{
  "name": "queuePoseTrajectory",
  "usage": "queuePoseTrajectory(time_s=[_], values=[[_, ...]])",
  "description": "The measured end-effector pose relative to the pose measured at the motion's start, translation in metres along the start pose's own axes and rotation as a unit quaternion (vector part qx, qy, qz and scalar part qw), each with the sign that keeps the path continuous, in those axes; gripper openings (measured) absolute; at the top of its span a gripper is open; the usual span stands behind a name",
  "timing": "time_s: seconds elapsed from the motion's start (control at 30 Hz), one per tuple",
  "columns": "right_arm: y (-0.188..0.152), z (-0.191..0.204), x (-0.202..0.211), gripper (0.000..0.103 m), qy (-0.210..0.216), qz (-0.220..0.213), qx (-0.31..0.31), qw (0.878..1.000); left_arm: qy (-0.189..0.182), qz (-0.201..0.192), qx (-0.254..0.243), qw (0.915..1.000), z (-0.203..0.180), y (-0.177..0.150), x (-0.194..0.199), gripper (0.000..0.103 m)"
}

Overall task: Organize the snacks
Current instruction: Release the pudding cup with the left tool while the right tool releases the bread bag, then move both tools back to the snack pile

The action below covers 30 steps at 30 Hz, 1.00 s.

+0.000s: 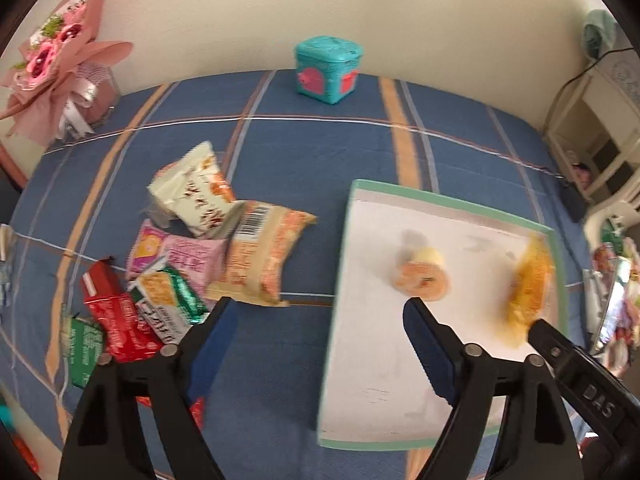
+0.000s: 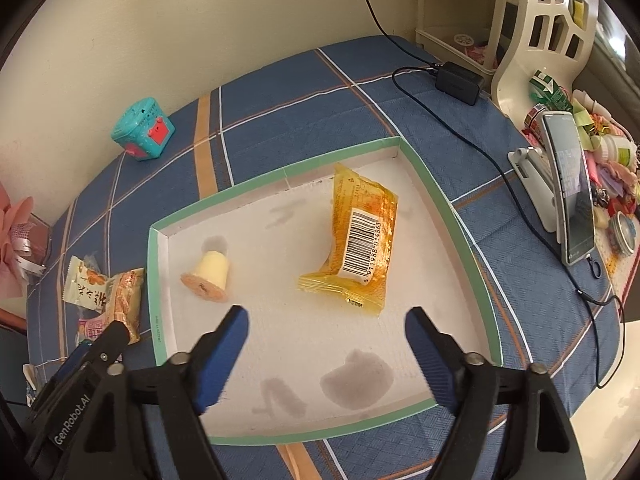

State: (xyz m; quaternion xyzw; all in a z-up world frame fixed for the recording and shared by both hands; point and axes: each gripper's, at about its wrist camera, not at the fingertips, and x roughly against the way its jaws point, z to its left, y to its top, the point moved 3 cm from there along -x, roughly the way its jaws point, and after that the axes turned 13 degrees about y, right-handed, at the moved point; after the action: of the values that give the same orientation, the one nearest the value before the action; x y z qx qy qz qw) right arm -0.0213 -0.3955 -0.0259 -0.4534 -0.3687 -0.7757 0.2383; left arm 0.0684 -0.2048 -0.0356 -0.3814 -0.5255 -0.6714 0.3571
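Woven blue cloth [image 2: 304, 92] looking matt and rough, white tray [image 2: 276, 344] of stained matt card, glossy see-through orange wrapper [image 2: 360, 240] catching light, shiny crinkled foil packets [image 1: 120, 320] lower left, teal box [image 1: 328, 68] smooth plastic, gripper pads [image 2: 224, 360] matt blue

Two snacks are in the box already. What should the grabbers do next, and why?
Probably the left gripper should swing over to the pile of snack packets and pick one, perhaps the orange packet on top. Both grippers are open and empty, the tray holds only the jelly cup and yellow packet, and the pile lies on the left gripper's side.
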Motion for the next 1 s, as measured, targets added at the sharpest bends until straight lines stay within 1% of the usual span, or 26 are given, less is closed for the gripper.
queuePoseTrajectory(time_s=[0.07,0.17,0.27,0.37,0.6,0.67,0.73,0.8,0.93,1.0], values=[[-0.002,0.0,-0.004,0.095,-0.002,0.005,0.002,1.0,0.01,0.004,0.005,0.9999,0.006,0.0,-0.005,0.086],[-0.005,0.0,-0.011,0.103,-0.005,0.014,0.004,1.0,0.021,0.005,0.016,0.9996,0.015,0.001,-0.01,0.091],[-0.007,0.002,-0.017,0.103,-0.009,0.019,0.014,1.0,0.032,0.002,0.018,0.9993,0.021,0.0,-0.013,0.095],[-0.008,0.005,-0.02,0.103,-0.002,0.019,0.019,1.0,0.037,-0.006,0.017,0.9991,0.023,0.0,-0.014,0.101],[-0.009,0.013,-0.021,0.103,0.007,-0.005,0.039,0.999,0.038,-0.03,0.005,0.9988,0.022,0.0,-0.012,0.101],[-0.01,0.015,-0.023,0.103,0.022,-0.006,0.038,0.999,0.036,-0.04,-0.002,0.9985,0.021,-0.001,-0.011,0.101],[-0.011,0.017,-0.023,0.103,0.033,-0.017,0.04,0.998,0.036,-0.048,-0.007,0.9982,0.022,-0.001,-0.009,0.101],[-0.012,0.022,-0.023,0.103,0.027,-0.026,0.055,0.998,0.036,-0.052,-0.009,0.998,0.023,-0.001,-0.008,0.101],[-0.014,0.028,-0.028,0.103,0.034,-0.019,0.056,0.998,0.032,-0.051,0.0,0.9982,0.033,-0.002,-0.008,0.101],[-0.016,0.03,-0.031,0.103,0.031,-0.012,0.056,0.998,0.031,-0.047,0.006,0.9984,0.042,-0.003,-0.008,0.101]])
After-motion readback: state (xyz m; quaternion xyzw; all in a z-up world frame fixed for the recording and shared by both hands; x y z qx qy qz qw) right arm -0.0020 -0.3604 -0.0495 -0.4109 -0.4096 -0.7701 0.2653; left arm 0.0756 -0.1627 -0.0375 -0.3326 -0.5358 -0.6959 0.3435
